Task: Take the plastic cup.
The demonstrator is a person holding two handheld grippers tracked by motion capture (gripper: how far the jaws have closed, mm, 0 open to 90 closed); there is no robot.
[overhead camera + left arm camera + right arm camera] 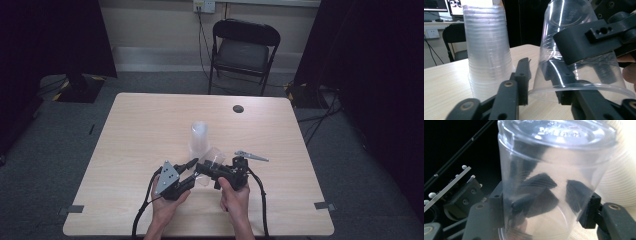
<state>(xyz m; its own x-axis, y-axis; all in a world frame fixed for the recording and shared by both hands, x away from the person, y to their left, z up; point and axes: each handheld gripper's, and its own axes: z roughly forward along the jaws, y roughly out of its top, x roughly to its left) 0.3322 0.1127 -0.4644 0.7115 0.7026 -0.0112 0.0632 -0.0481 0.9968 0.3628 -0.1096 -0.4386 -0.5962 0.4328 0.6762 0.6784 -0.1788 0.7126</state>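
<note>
Right gripper (207, 169): your jaws clamp a single clear cup (549, 182) from outside, one pad on each side of its wall; the right gripper view shows both pads pressed against the plastic, though the cup's mouth is cut off at the bottom edge.
Left gripper (189, 166): your jaws stand partly apart at the cup's rim. In the left gripper view one jaw rises outside the rim and the other seems to go in under the mouth, where glare and the clear wall blur it, so you cannot tell whether the pads press on the plastic.
Clear cup (576, 50): held mouth-down and tilted just above the table (140, 130), between your two grippers near the front edge; in the high view it is a faint glint, hard to make out.
Cup stack (199, 137): upturned nested cups standing on the table just beyond the grippers, close beside the held cup; their count is unreadable, and the top runs out of the left gripper view.
Hands: your left hand (167, 202) and right hand (235, 196) enter from the bottom, forearms cut off.
Chair (243, 50): past the far edge, dim.
</note>
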